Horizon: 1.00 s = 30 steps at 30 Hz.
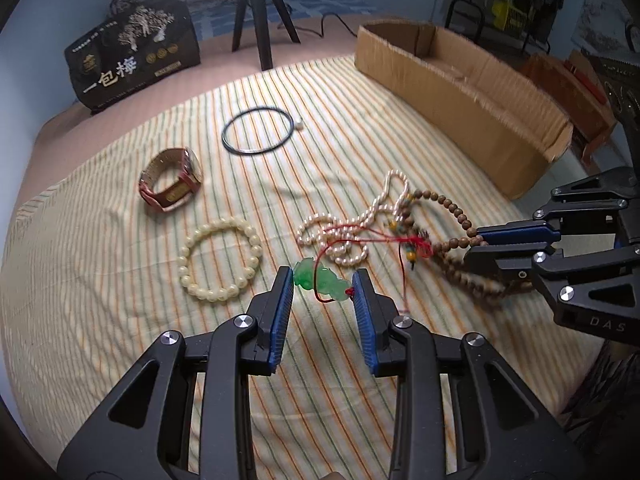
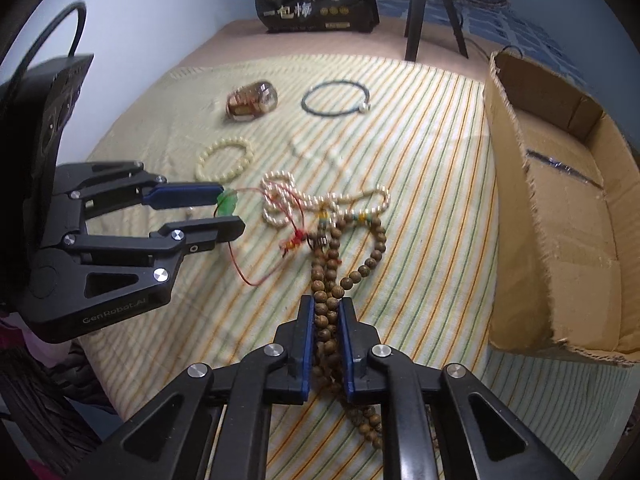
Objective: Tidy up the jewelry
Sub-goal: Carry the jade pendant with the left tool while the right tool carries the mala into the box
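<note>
The left gripper [image 1: 322, 288] grips the green jade pendant [image 1: 319, 280] by its two ends, just above the striped bed cover [image 1: 120, 280]. The right gripper [image 2: 325, 320] is clamped on several strands of the wooden bead string [image 2: 332, 256].

Procedure: the pendant's red cord [image 2: 256, 264] runs through the pearl necklace [image 2: 320, 200] and the knot beside the wooden beads. Draw the two grippers apart slowly, keeping both grips firm. Stop if the pearls lift with the cord.

Count:
- one jade pendant
- one pearl necklace
- one wooden bead string
- one cream bead bracelet [image 1: 220, 258]
- one watch [image 1: 172, 184]
- one black ring cord [image 1: 258, 130]
- one cardboard box [image 2: 560, 200], well apart at the right
</note>
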Each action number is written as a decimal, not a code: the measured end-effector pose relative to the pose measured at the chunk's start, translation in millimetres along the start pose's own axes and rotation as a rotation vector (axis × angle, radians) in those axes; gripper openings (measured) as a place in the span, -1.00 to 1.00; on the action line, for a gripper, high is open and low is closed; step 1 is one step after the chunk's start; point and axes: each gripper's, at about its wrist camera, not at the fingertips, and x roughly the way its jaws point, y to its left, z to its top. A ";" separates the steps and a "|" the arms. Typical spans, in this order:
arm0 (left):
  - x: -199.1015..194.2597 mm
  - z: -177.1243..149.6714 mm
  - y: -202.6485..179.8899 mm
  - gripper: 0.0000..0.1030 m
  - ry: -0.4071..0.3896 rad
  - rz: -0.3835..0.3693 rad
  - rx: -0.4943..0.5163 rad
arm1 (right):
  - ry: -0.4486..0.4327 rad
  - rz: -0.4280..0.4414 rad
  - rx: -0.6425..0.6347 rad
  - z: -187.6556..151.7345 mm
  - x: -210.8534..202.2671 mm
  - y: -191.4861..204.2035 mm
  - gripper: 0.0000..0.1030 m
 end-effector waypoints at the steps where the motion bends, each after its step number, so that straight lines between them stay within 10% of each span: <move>1: -4.7 1.6 1.1 -0.42 -0.012 -0.003 -0.010 | -0.013 0.003 0.005 1.4 -4.4 -0.1 -0.81; 30: -108.4 68.4 -16.1 -0.42 -0.321 -0.085 -0.081 | -0.404 0.022 0.121 25.3 -140.4 -26.4 -0.81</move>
